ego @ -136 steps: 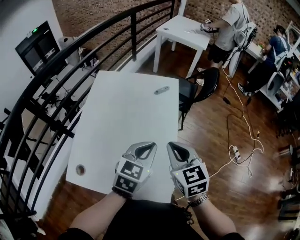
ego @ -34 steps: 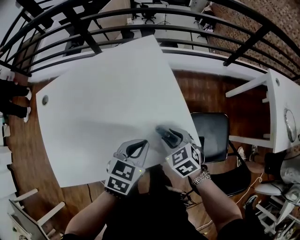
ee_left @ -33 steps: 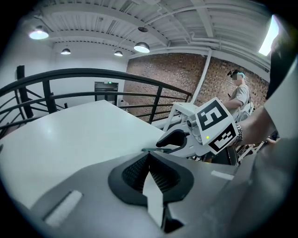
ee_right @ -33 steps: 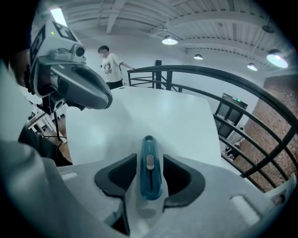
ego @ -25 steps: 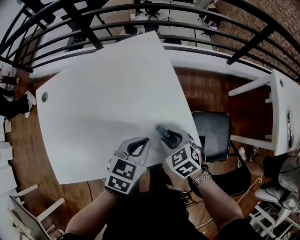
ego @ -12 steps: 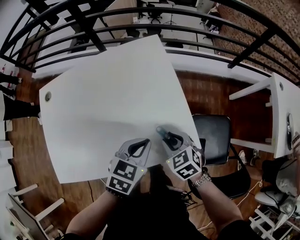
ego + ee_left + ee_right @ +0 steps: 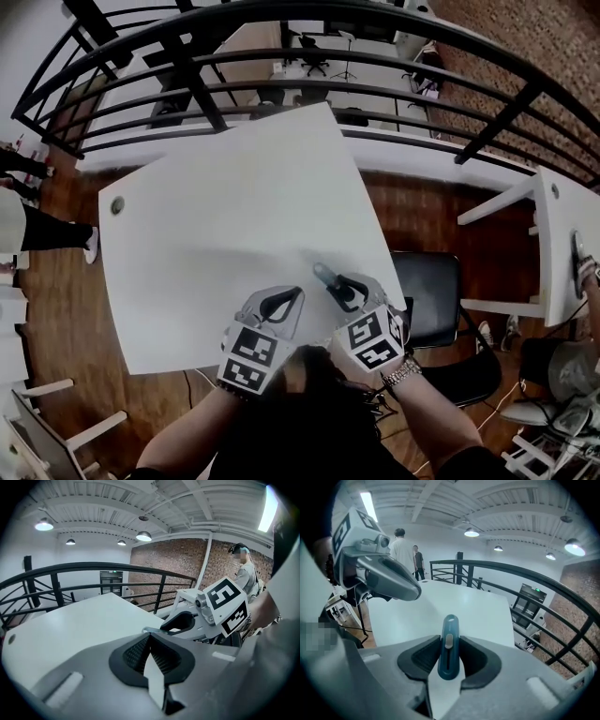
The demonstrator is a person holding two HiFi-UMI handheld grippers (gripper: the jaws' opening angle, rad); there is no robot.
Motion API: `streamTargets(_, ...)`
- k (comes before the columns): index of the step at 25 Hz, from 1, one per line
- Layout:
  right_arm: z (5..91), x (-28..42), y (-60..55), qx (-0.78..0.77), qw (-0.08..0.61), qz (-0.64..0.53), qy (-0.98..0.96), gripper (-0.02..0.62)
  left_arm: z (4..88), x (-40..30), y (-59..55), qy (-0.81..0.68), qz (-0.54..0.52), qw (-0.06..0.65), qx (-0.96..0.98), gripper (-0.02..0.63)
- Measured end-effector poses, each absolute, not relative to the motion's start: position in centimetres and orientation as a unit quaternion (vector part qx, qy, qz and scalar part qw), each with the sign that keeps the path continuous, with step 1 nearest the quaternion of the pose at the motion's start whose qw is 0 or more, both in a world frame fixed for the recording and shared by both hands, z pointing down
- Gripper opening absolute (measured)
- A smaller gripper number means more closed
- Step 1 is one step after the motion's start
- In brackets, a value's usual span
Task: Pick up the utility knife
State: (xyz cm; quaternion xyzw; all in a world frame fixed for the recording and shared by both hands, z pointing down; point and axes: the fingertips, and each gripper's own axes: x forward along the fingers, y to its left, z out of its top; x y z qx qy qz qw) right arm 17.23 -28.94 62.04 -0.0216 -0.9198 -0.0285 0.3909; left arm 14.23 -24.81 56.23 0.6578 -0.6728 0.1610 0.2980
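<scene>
Right gripper (image 7: pixel 339 287), fingers just closed in and clamping the blue utility knife (image 7: pixel 449 644) over the table (image 7: pixel 234 187); left gripper (image 7: pixel 292 298) fingers together, empty.

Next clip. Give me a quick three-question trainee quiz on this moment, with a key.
1. True or false: the left tool holds the utility knife.
2. The knife's body is: A) red, B) dark blue, C) yellow.
3. Fill in: the surface below both tools is a white ___.

Key
1. False. The right tool grips it, and its jaws have just been closing with the knife between them. The left tool is shut and empty.
2. B.
3. table.
</scene>
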Motion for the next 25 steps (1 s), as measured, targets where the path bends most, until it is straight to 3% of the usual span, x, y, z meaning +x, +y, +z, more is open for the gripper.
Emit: streamTargets(25,46.8,10.9,-25.4,0.023,0.244,-0.075,-0.967,0.119,46.3,9.2,-21.1,-0.723,0.114,0.192,0.654,0.017)
